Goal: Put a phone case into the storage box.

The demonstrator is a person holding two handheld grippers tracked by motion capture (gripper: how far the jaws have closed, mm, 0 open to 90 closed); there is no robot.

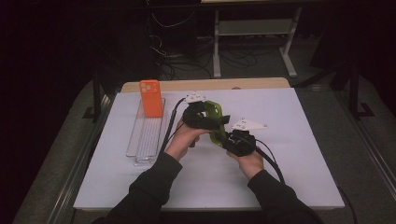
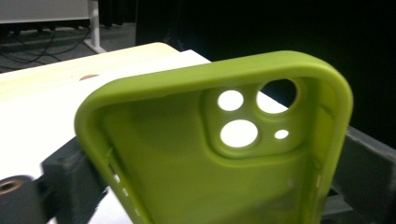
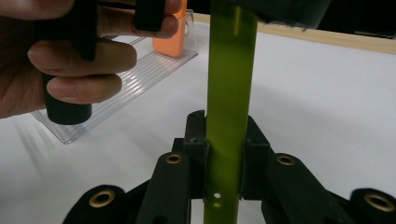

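No writing can be read on anything here. Nearest, the right gripper [image 3: 223,154] is clamped on the edge of a green phone case [image 3: 231,93] — soft, matte, round-cornered — which rises straight up between its black jaws. Above the table [image 1: 299,154] the left gripper [image 1: 198,116] holds the same case at its other end; in the left gripper view the case's hollow inside, with its camera cut-outs, lies across the jaws, and whether they pinch it I cannot tell. Farther off, beyond the left hand [image 3: 60,65], a clear ribbed plastic tray [image 1: 144,140] holds an orange phone case [image 1: 151,98] — standing upright at its far end.
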